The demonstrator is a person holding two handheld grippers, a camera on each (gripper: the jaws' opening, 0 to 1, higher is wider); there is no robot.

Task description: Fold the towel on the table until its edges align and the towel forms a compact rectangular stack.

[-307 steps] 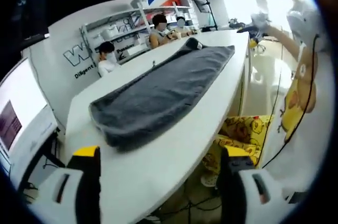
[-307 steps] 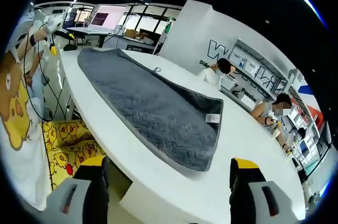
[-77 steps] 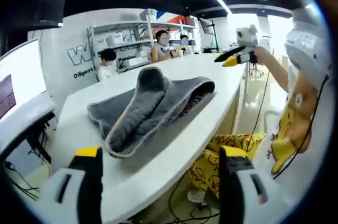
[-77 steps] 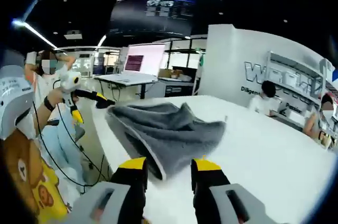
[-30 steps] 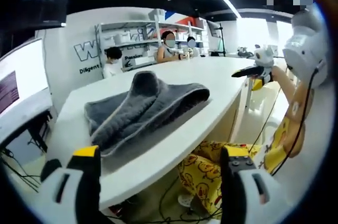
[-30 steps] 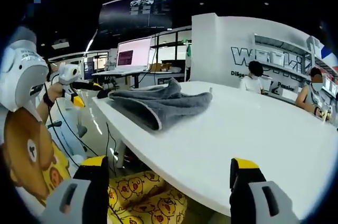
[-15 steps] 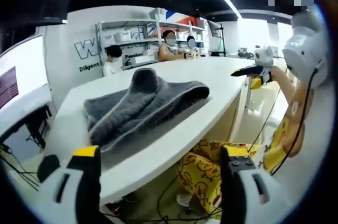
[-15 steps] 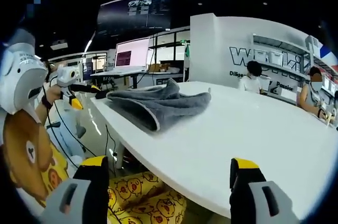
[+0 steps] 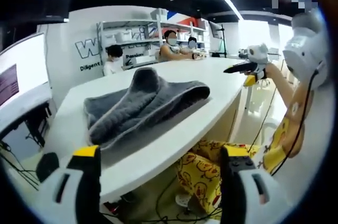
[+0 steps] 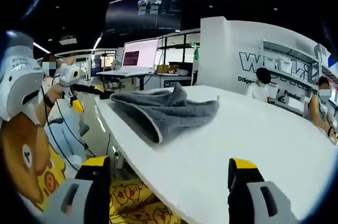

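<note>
Towel [image 9: 140, 105], grey and loosely bunched with a raised ridge, lies on the white table [image 9: 211, 84] ahead of my left gripper [image 9: 158, 182], slightly to its left; those jaws are spread wide, holding nothing. From my right gripper [image 10: 169, 189], also spread wide and holding nothing, I see the towel [image 10: 161, 110] ahead and left, near the table's [image 10: 253, 139] edge.

Bare table [image 10: 253, 134] beside towel [image 10: 163, 109]; open approach
</note>
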